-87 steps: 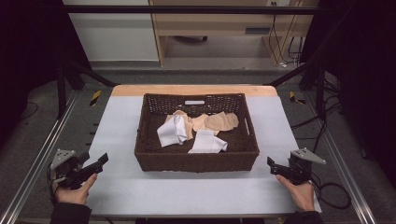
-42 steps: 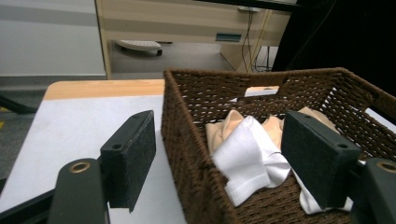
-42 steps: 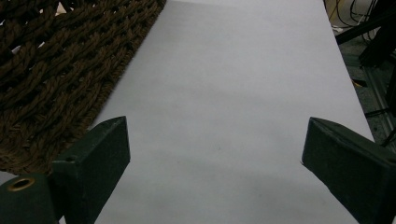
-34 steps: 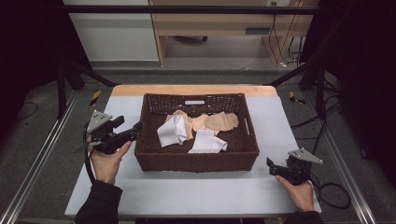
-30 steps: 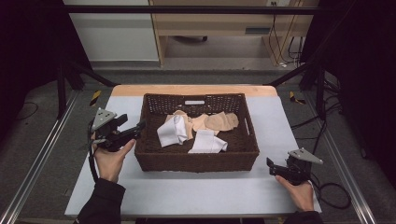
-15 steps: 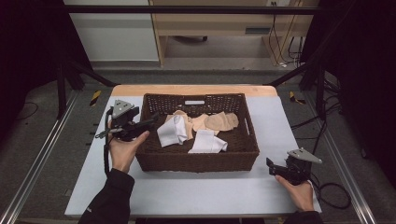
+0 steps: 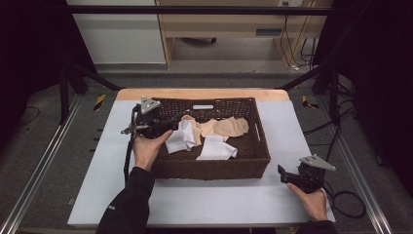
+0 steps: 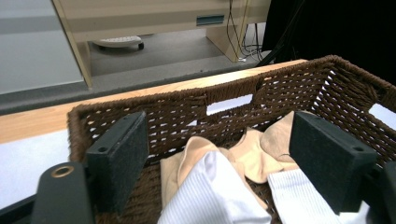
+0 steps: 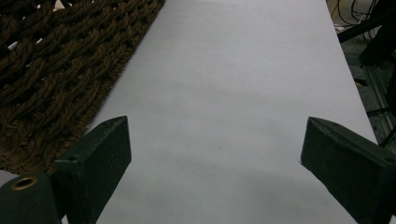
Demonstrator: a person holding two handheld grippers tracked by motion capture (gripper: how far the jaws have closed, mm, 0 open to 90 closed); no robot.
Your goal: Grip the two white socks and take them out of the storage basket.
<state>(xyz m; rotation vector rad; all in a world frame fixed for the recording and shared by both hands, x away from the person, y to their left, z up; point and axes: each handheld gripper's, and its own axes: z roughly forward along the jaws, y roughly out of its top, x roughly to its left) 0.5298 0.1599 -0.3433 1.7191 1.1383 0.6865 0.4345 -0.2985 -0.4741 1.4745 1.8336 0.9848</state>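
- Black jaws of the left gripper stand wide apart and have just been opening; nothing is pinched between them, though the nearest white sock lies right ahead in the gap.
- Just past that sock sit the beige socks and a second white sock, all heaped loosely inside the wicker basket, which stands mid-table on the pale mat.
- Judging by this, the work is at its very start: the left gripper has crossed the basket's left rim and is lined up on the pile, but no sock is gripped or lifted, and every sock I can see is in the basket.
- Left to do, as I read it: close on a sock, lift it clear, and deal with the rest.
- Farther out, the right gripper rests on the mat near the basket's front right corner, jaws spread with nothing between them.
- From above you get the layout: both hands, the basket's place, three or four socks.
- Left gripper view adds the ribbed knit of the white socks and the slot handle in the far wall; the right gripper view gives bare mat and a basket corner.
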